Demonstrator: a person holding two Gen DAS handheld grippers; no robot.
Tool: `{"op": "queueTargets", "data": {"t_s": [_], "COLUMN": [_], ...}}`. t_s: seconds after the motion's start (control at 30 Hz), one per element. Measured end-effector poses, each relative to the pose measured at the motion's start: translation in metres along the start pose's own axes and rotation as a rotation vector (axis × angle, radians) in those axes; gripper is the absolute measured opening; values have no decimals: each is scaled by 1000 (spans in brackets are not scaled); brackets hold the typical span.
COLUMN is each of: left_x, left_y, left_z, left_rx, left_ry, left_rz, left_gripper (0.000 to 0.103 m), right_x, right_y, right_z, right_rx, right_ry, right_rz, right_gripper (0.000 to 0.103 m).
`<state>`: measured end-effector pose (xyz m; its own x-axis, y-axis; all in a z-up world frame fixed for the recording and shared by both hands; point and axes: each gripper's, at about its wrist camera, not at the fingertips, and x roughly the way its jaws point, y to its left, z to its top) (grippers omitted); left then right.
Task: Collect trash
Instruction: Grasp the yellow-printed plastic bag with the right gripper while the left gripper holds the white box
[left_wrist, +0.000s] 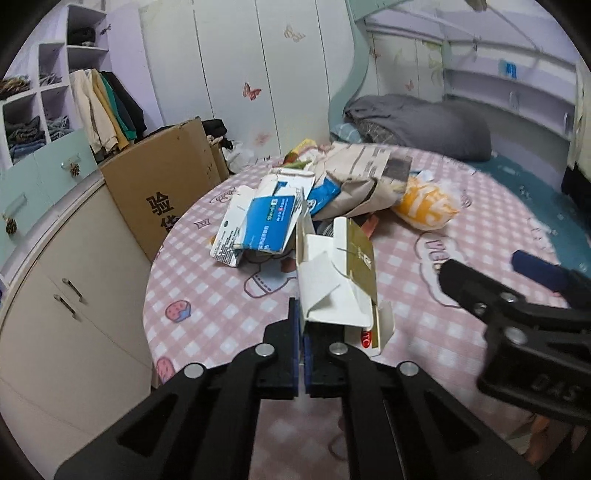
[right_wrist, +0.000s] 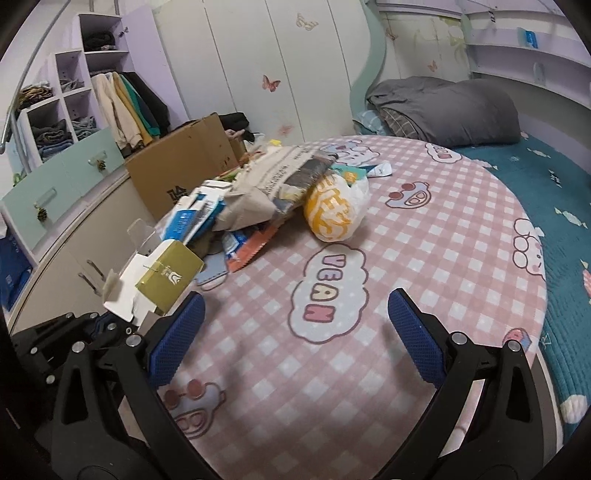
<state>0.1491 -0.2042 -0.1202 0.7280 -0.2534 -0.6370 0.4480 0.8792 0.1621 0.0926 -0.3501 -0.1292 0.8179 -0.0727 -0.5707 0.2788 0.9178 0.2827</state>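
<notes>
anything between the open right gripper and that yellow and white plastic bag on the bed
Nothing visible does. Only bare pink checked bedspread lies between the right gripper, jaws open and empty, and the yellow and white plastic bag. The crumpled brown paper bag leans against its far side, not the near one.

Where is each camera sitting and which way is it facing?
Left wrist: on the left gripper, looking down along its fingers, shut on a white and gold box; the right gripper shows at the right edge.
Right wrist: on the right gripper, open over the pink checked cover; the left gripper shows at lower left.
Shared: the box, the trash pile, the yellow bag, the cardboard carton.
</notes>
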Motion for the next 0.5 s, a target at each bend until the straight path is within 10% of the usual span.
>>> {"op": "queueTargets", "data": {"t_s": [0.5], "left_x": [-40], "left_y": [42], "left_z": [2], "left_rx": [-182], "left_ry": [-93], "left_rz": [-37], "left_gripper": [2], "right_x": [-4], "right_y": [-13], "right_z": [3], "right_rx": [13], "right_ry": [10], "right_rz": [16], "right_gripper": [97]}}
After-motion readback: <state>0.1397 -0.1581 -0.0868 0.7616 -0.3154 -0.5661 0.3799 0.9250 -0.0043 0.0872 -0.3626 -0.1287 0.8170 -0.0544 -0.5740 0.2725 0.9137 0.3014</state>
